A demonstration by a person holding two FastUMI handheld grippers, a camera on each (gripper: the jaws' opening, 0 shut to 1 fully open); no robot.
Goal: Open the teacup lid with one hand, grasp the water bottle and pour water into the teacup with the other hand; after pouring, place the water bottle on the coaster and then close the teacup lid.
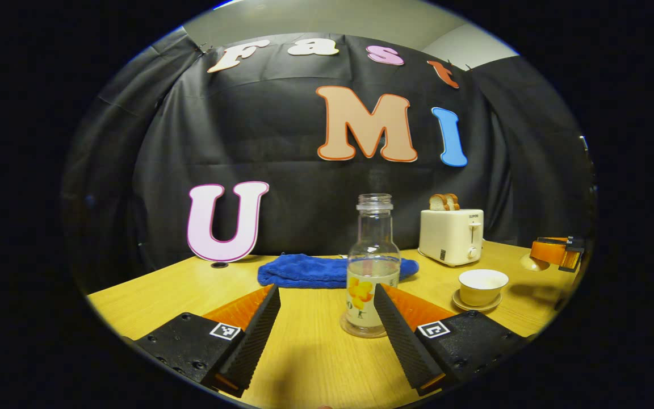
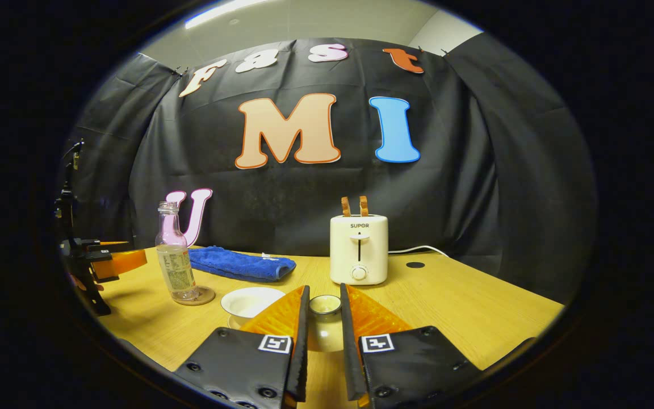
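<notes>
Water bottle (image 1: 373,267) upright on coaster (image 1: 361,331), left gripper (image 1: 327,318) released around it. Right gripper (image 2: 323,318) clenched on teacup lid (image 2: 325,307) beside uncovered teacup (image 2: 250,302). Advice: close squarely on bottle body, lift straight.

Sharp, evenly lit from a ceiling strip light (image 2: 227,11); fisheye bends edges, soft shadows on the table (image 1: 151,295).
</notes>
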